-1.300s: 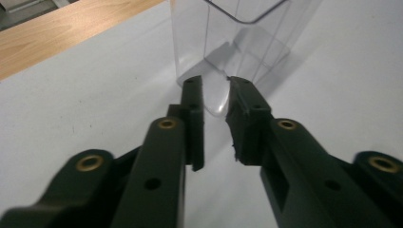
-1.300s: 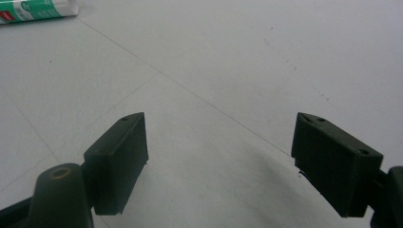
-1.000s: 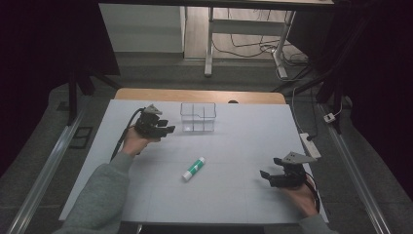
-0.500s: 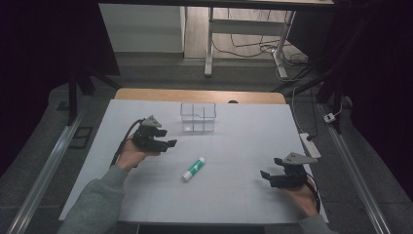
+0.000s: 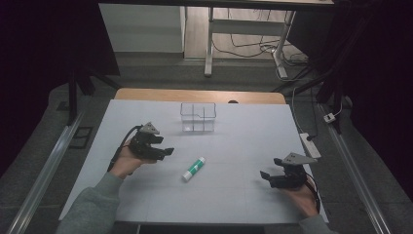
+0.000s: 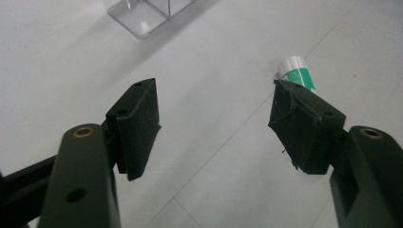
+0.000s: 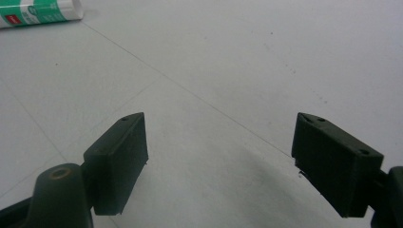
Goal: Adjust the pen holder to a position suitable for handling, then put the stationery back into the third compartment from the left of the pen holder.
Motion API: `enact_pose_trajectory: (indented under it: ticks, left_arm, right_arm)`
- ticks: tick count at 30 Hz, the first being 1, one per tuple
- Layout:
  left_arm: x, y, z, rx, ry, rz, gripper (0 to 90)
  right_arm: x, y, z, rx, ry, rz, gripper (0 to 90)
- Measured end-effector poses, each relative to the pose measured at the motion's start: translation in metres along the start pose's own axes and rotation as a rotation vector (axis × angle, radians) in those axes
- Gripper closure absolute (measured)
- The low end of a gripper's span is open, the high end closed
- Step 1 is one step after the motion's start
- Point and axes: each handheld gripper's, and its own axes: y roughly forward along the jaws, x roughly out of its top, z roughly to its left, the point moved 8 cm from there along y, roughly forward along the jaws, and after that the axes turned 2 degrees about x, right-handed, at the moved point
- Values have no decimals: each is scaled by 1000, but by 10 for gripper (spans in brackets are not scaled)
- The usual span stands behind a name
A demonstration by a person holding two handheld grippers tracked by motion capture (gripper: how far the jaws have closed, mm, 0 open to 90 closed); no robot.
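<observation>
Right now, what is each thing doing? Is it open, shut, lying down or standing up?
Left gripper: open, nothing between its jaws; they have just been opening.
Right gripper: open, nothing held.
Glue stick: lying flat on the table, capped, untouched.
Clear box: upright, looks empty.

We note the glue stick [image 5: 193, 168]: white cap and ends, green label band with white print and a small red mark at one end in the right gripper view. The table [image 5: 243, 146] is pale grey-white, crossed by thin faint lines, with a tan wooden edge at the far side. The compartment box [image 5: 197, 117] is clear and colourless. The left gripper [image 5: 168, 151] and right gripper [image 5: 264, 174] are black, each topped by a grey plate. The sleeve [image 5: 92, 207] is grey-green.
</observation>
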Motion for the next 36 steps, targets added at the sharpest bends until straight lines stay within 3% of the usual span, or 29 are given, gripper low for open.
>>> enact_pose_trajectory:
  ticks: [25, 36]
  left_arm:
    - [-7, 13, -41, -70, 37, 68, 298]
    - [-6, 28, -58, -86, 56, 113, 290]
  right_arm:
    - [0, 0, 1, 0, -6, 1, 189]
    - [-1, 0, 0, -6, -11, 11, 188]
